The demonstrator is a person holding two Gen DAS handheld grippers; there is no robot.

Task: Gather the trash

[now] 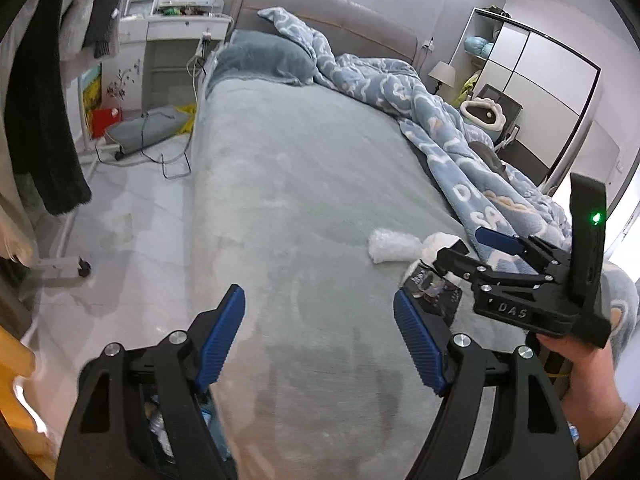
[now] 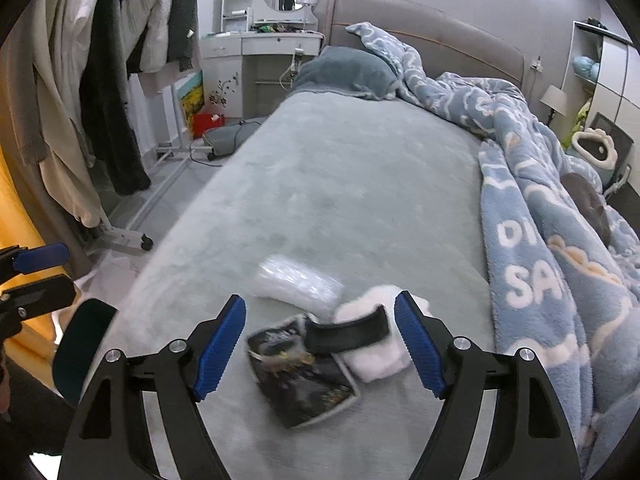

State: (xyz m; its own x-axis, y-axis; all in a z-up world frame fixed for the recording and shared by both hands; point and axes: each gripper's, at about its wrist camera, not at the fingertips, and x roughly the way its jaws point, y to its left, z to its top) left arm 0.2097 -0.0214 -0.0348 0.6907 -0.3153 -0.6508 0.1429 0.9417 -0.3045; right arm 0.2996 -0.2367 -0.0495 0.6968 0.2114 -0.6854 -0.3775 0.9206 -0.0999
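Note:
A dark printed wrapper (image 2: 298, 372) lies on the grey bed (image 2: 340, 200), between my right gripper's fingers and a little beyond them. A clear bubble-wrap piece (image 2: 298, 282) lies just past it. A white fluffy item with a black band (image 2: 372, 338) sits beside the wrapper. My right gripper (image 2: 320, 348) is open and empty above them. In the left wrist view my left gripper (image 1: 320, 336) is open and empty over the bed's near edge. The right gripper (image 1: 464, 254) hovers over the wrapper (image 1: 434, 290), near the bubble wrap (image 1: 390, 246).
A crumpled blue blanket (image 2: 532, 216) covers the bed's right side. A clothes rack with coats (image 2: 100, 92) stands on the left, its wheeled base (image 1: 60, 268) on the floor. A dresser (image 1: 176, 24), cables and a grey bag (image 1: 148, 126) lie beyond.

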